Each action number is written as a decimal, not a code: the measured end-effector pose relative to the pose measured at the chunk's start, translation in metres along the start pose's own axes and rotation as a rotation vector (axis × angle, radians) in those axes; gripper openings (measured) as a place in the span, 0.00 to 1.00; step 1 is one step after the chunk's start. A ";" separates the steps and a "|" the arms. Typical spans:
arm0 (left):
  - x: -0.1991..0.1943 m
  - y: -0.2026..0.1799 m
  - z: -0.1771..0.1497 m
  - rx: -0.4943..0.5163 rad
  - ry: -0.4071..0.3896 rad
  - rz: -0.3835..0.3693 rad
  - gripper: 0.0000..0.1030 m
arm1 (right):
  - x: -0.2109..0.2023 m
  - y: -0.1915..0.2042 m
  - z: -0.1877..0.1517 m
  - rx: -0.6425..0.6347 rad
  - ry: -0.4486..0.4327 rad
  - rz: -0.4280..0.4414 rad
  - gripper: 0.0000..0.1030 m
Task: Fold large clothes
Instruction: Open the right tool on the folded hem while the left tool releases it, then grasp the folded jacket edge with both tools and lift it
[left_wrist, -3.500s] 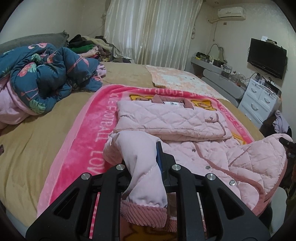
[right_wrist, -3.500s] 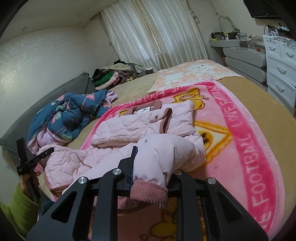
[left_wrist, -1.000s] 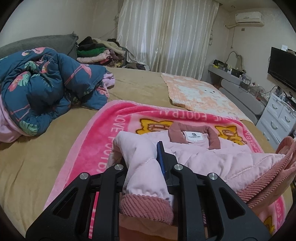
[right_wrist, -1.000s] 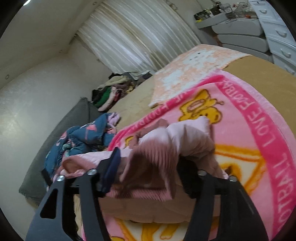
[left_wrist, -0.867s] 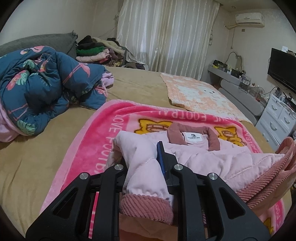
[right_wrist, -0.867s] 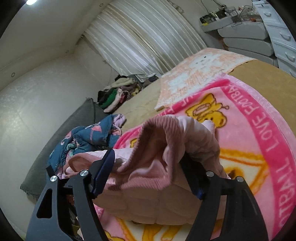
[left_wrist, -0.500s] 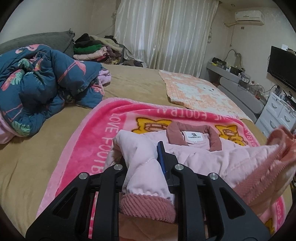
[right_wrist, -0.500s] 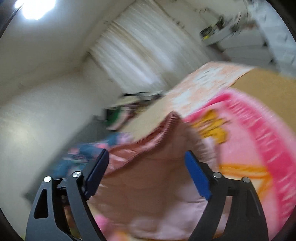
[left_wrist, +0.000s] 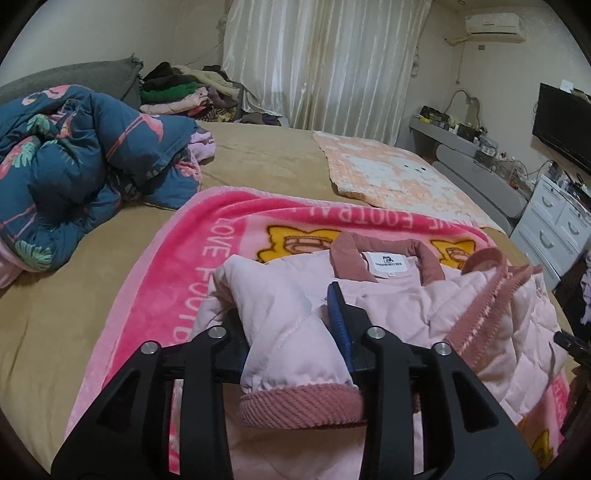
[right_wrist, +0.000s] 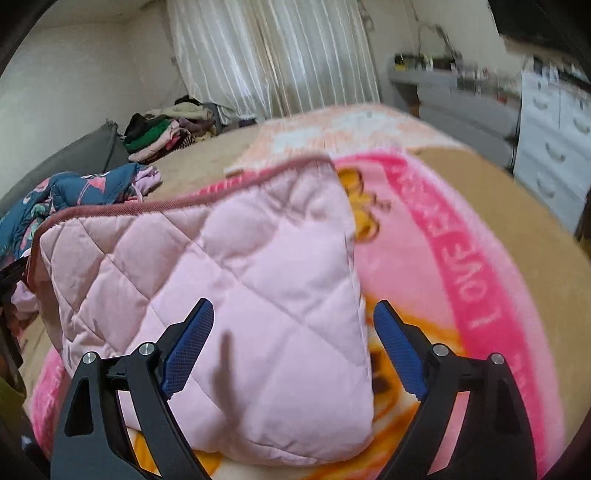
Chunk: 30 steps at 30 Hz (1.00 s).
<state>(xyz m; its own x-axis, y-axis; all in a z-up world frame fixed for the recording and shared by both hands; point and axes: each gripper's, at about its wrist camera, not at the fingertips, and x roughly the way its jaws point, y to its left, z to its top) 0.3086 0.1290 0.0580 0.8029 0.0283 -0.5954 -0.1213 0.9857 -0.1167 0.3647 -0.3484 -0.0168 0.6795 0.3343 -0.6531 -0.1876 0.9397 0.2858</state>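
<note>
The left gripper (left_wrist: 291, 328) points forward and downward over the near part of the bed (left_wrist: 74, 295), its black frame level across the bottom of the left wrist view. Its jaws are opening; a sleeve (left_wrist: 284, 332) of the pink quilted jacket (left_wrist: 443, 314) lies between them, ribbed cuff (left_wrist: 299, 406) toward the camera. The right-hand blue pad (left_wrist: 338, 325) lies against the fabric; the other pad is hidden behind the sleeve, so the cloth seems barely pinched.

The right gripper (right_wrist: 293, 350) also tilts downward, above the folded jacket (right_wrist: 240, 295). Its jaws stand wide apart and are opening a little more, with the blue pads (right_wrist: 188, 350) on either side of the quilted panel and clear of it. This view is blurred by motion, so whether the lower frame brushes the fabric cannot be told.

The jacket lies on the pink blanket (left_wrist: 192, 258), which is spread over the near half of the bed. Its darker pink collar (left_wrist: 388, 254) with the white label (left_wrist: 388, 264) points toward the far edge of the bed and the curtains (left_wrist: 325, 62). The folded bundle runs lengthwise from the near edge toward that far edge. A corded hem (left_wrist: 484, 306) crosses its right side, doubled over the body.

A blue patterned quilt (left_wrist: 74, 166) is heaped at the bed's left edge, well apart from the jacket.
</note>
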 end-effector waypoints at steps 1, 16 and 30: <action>-0.001 0.000 0.001 0.003 0.004 -0.005 0.33 | 0.003 0.001 -0.004 0.007 0.012 0.004 0.86; -0.071 -0.022 0.017 0.129 -0.173 0.059 0.91 | -0.007 0.015 -0.022 -0.054 0.030 -0.005 0.86; 0.009 0.070 -0.088 0.053 0.160 -0.125 0.91 | -0.020 -0.002 -0.045 -0.090 -0.007 -0.007 0.86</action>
<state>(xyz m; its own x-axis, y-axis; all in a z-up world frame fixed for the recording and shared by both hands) 0.2558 0.1832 -0.0256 0.7061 -0.1175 -0.6983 0.0082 0.9874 -0.1579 0.3196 -0.3539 -0.0359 0.6862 0.3270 -0.6498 -0.2450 0.9450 0.2168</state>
